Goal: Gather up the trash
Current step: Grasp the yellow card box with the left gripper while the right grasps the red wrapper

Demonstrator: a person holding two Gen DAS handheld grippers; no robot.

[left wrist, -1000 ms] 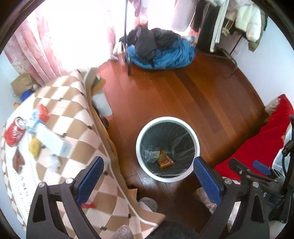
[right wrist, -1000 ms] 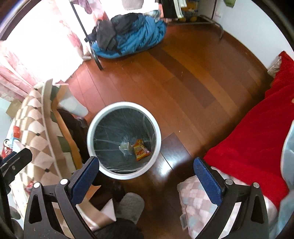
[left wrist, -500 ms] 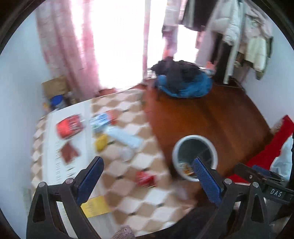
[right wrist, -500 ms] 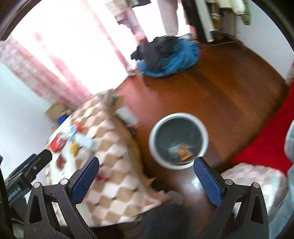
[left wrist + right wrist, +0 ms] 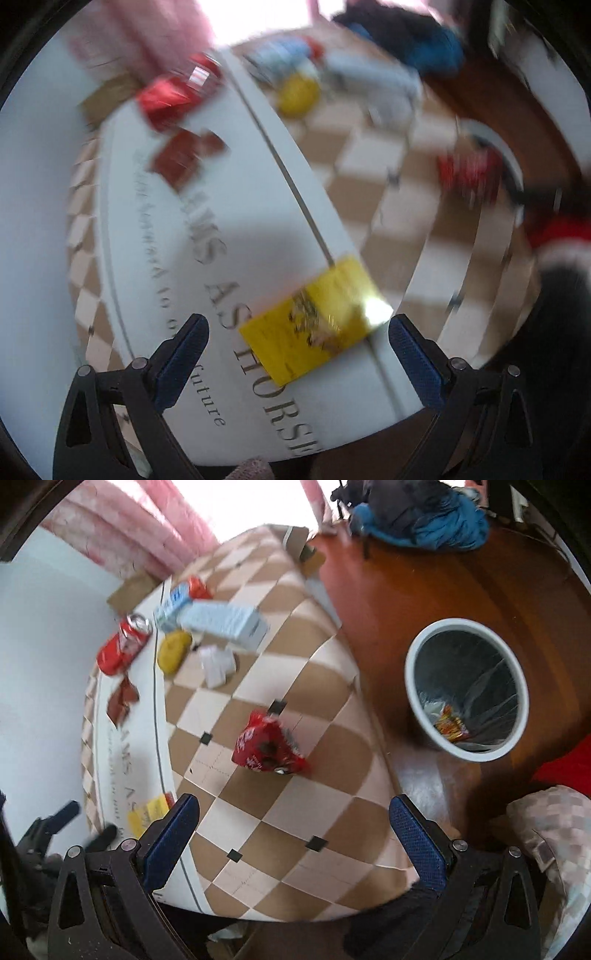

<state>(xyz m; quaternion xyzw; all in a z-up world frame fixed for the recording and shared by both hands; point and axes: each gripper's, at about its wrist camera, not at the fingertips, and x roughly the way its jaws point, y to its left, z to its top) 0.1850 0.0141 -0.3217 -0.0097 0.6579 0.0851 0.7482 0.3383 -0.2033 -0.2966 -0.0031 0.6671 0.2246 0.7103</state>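
My left gripper (image 5: 297, 354) is open just above a flat yellow wrapper (image 5: 314, 321) on the white lettered strip of the table (image 5: 155, 236); this view is blurred. My right gripper (image 5: 295, 834) is open over the checkered tablecloth (image 5: 332, 801), with a crumpled red snack bag (image 5: 267, 747) ahead of it. Further back lie a red can (image 5: 123, 646), a brown wrapper (image 5: 122, 699), a yellow lump (image 5: 173, 650), white crumpled paper (image 5: 218, 662), a white box (image 5: 225, 622) and a blue-white carton (image 5: 175, 603). The white bin (image 5: 413, 657) on the floor holds an orange wrapper (image 5: 450, 725).
A heap of blue and black clothes (image 5: 421, 513) lies on the wooden floor (image 5: 406, 576) at the back. Pink curtains (image 5: 140, 528) hang behind the table. A red cover (image 5: 565, 764) and a checkered cushion (image 5: 554, 834) are at the right.
Both grippers swung from above the bin over to the table. The left one dropped close to the yellow wrapper; the right one now faces the red snack bag. Both stay open.
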